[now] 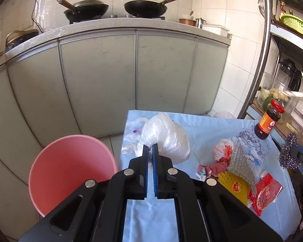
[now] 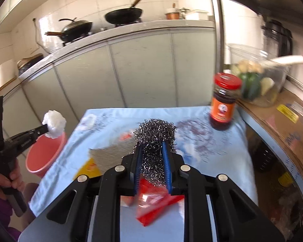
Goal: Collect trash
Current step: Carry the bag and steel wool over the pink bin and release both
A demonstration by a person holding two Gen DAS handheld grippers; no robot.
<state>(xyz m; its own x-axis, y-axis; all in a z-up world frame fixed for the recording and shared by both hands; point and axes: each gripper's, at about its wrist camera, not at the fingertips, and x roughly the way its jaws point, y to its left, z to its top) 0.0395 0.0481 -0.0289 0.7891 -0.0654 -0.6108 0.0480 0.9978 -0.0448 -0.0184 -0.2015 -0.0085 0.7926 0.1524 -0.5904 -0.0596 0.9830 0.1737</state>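
Observation:
My left gripper (image 1: 150, 148) is shut on a crumpled white plastic bag (image 1: 165, 139). From the right wrist view, the left gripper (image 2: 44, 128) holds that bag (image 2: 54, 124) in the air beyond the table's left edge, over the pink bin (image 2: 44, 157). The bin (image 1: 70, 169) stands open on the floor beside the table. A steel wool scourer (image 2: 155, 133) is pinched between the pads of my right gripper (image 2: 151, 145), lifted above the blue cloth. That scourer (image 1: 288, 151) also shows at the left wrist view's right edge.
On the blue-clothed table (image 1: 202, 121) lie a red wrapper (image 1: 266, 193), a silver scouring cloth (image 1: 240, 161), a yellow pad (image 1: 234, 187) and a crumpled red-white wrapper (image 1: 222, 149). A red-lidded sauce jar (image 2: 224, 100) stands at the far right corner. Cabinets and a shelf hem the table.

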